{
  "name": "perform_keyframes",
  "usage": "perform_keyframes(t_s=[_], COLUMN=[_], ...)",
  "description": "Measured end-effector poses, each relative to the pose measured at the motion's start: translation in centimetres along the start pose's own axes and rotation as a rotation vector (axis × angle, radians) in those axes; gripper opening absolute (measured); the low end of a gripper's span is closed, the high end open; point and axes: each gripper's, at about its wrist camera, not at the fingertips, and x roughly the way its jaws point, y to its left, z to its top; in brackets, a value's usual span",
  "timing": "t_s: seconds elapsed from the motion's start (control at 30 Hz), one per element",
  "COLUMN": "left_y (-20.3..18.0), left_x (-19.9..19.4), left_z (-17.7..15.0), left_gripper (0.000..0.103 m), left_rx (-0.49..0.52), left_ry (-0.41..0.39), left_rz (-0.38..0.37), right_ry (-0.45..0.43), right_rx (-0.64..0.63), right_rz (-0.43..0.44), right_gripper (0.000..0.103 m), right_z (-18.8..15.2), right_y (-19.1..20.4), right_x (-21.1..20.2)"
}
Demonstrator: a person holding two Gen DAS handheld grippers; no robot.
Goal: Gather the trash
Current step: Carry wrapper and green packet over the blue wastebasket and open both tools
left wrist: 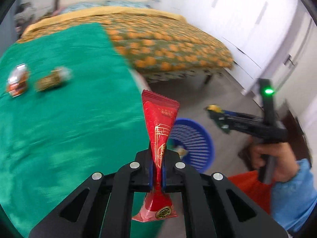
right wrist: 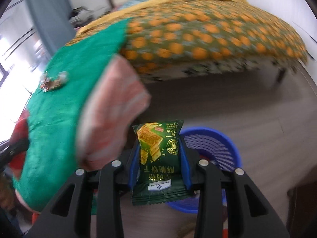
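Note:
My left gripper (left wrist: pixel 157 170) is shut on a red snack wrapper (left wrist: pixel 159 127) and holds it upright, over the edge of the green cloth (left wrist: pixel 69 109). My right gripper (right wrist: pixel 160 154) is shut on a green biscuit packet (right wrist: pixel 158 150), held above the floor just left of a blue slotted basket (right wrist: pixel 214 144). The basket also shows in the left wrist view (left wrist: pixel 194 138), below and right of the red wrapper, with something pale inside. The right gripper shows there too (left wrist: pixel 220 117), off to the right. Two more wrappers, an orange-white one (left wrist: pixel 17 80) and a brown one (left wrist: pixel 52 79), lie on the green cloth.
A bed with an orange-patterned quilt (left wrist: pixel 168 41) stands behind. White wardrobe doors (left wrist: pixel 247 19) line the right wall. A pink striped cloth (right wrist: pixel 116 111) hangs under the green cloth's edge. The floor (right wrist: pixel 227 103) is grey wood.

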Motion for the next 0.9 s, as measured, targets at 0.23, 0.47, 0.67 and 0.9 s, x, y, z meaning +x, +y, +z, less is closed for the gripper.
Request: perform_keyframes(t_s=[0.23, 0.47, 0.67, 0.9], left_y=[-7.5, -9.6, -9.6, -9.6], left_x=[9.9, 19.0, 19.7, 12.4], left_z=[0.7, 0.3, 0.6, 1.7], left_gripper=[0.004, 0.014, 0.07, 0.084], left_rx=[0.05, 0.045, 0.023, 0.053], left_ry=[0.121, 0.189, 0.154, 0.031], left_rz=[-0.06, -0.067, -0.063, -0.048], right_ry=[0.022, 0.017, -0.017, -0.084], right_rx=[0.167, 0.243, 0.31, 0.287], right_rz=[0.001, -0.008, -0.01, -0.053], right_gripper=[0.035, 0.04, 0.071, 0.08], right_z=[-1.2, -1.6, -1.7, -1.3], right_y=[-6.6, -9.7, -11.3, -10.2], right_x=[1.8, 2.5, 1.5, -0.4])
